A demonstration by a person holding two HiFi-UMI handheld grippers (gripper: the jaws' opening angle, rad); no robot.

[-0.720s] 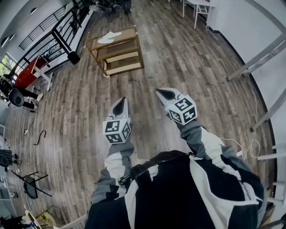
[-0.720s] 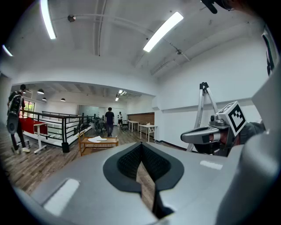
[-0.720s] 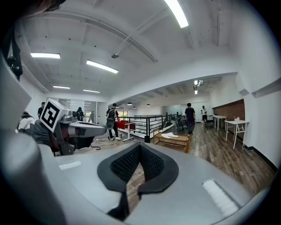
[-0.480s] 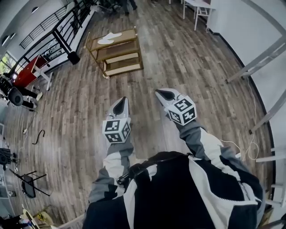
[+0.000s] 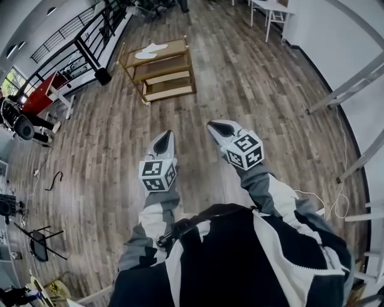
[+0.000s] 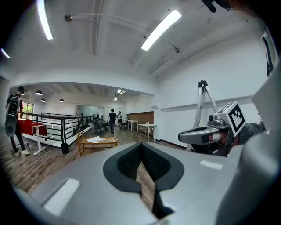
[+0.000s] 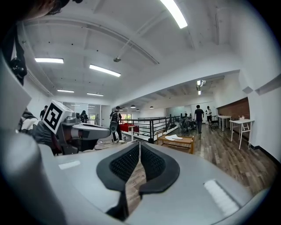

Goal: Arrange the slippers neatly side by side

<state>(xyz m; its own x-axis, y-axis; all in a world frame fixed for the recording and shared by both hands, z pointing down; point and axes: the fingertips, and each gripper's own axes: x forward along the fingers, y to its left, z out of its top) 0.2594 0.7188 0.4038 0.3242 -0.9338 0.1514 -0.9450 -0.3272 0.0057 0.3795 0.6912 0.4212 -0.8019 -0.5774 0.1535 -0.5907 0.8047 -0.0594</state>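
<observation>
Open loft workspace: plank floor (image 5: pixel 240 78), black railing (image 5: pixel 77 49), white desks (image 5: pixel 273 11).

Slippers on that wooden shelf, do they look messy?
A little. The white slippers on top of the wooden shelf lie at an angle to each other, not straight side by side. Nothing else stands out.

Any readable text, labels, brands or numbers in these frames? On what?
No words, brands or numbers are readable in any view.
Only signs: black-and-white square markers on the cubes of the left gripper and right gripper; patterns, not text.
White slippers on the wooden shelf: too small to show any print.
</observation>
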